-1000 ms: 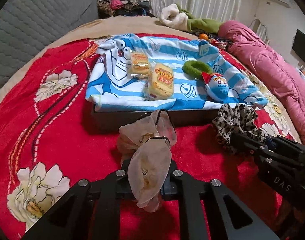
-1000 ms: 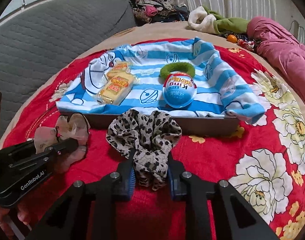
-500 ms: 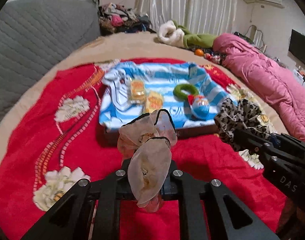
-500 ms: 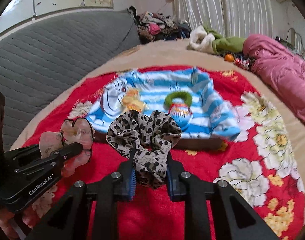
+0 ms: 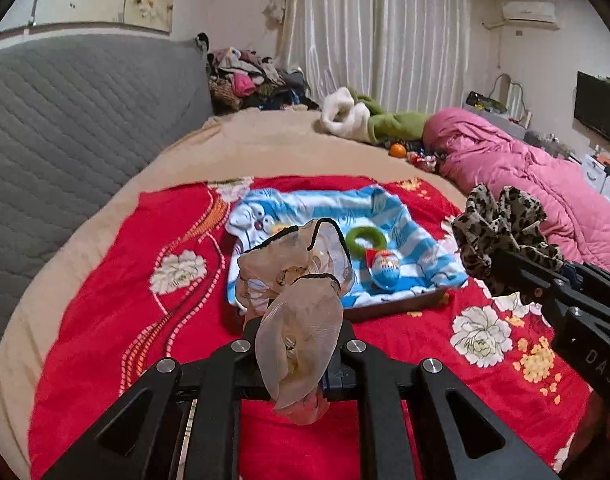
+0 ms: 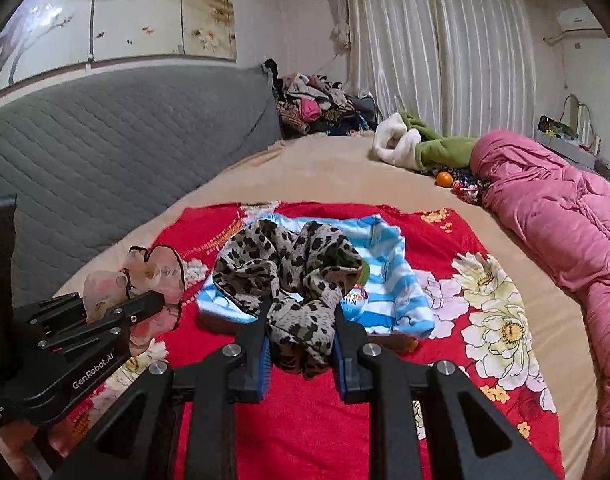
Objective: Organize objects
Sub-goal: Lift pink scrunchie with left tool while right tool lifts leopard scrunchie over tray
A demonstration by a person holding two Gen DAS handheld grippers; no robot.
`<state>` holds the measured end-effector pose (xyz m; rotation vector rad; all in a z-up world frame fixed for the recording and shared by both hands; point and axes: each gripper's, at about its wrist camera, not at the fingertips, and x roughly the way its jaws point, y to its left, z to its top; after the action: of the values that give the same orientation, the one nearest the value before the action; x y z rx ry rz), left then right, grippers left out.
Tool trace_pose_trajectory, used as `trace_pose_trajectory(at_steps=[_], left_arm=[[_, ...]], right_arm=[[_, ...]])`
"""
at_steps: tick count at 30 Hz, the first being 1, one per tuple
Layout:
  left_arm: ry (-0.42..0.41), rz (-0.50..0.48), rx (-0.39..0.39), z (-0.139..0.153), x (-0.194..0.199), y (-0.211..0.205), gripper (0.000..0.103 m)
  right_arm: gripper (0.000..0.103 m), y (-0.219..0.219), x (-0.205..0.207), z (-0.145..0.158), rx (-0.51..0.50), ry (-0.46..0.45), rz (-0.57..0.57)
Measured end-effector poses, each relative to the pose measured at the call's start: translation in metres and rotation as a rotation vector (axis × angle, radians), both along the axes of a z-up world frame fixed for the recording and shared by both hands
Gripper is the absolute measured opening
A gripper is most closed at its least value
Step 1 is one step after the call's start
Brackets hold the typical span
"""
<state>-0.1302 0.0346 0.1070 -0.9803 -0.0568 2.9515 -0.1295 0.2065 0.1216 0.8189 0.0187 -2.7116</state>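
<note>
left gripper (image 5: 293, 340) clamping sheer scrunchie (image 5: 295, 304), tilted downward

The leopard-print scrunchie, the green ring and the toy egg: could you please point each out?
leopard-print scrunchie (image 6: 293, 280), right wrist view, middle folds.
green ring (image 5: 365, 239), left wrist view, its band.
toy egg (image 5: 386, 270), left wrist view, blue shell.

A wide bed (image 5: 265, 148) with a tan sheet carries a red blanket (image 5: 105, 280) printed with white flowers, spread flat over its near part. On the blanket sits a shallow dark tray (image 5: 393, 307) draped with a blue-and-white striped cartoon cloth (image 5: 417, 240). Farther back on the sheet lie a white and green bundle of clothes (image 5: 361, 120), a small orange (image 5: 397, 150) and, along the right side, a rumpled pink quilt (image 5: 525, 176).
</note>
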Motion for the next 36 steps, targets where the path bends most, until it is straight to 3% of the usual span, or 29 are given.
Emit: trace_pose_trajectory(at_steps=[8, 20, 28, 36], left_arm=[[0.042, 0.001, -0.01, 0.03, 0.009, 0.0, 0.015], [0.075, 0.009, -0.019, 0.052, 0.002, -0.003, 0.015], [0.073, 0.014, -0.012, 0.052, -0.021, -0.004, 0.015], [0.035, 0.007, -0.016, 0.033, -0.051, -0.005, 0.015]], right_arm=[[0.024, -0.004, 0.008, 0.025, 0.003, 0.045, 0.006], [0.024, -0.005, 0.006, 0.044, 0.006, 0.084, 0.008], [0.024, -0.011, -0.008, 0.049, 0.02, 0.094, 0.013], [0.024, -0.015, -0.038, 0.032, 0.022, 0.061, 0.012]])
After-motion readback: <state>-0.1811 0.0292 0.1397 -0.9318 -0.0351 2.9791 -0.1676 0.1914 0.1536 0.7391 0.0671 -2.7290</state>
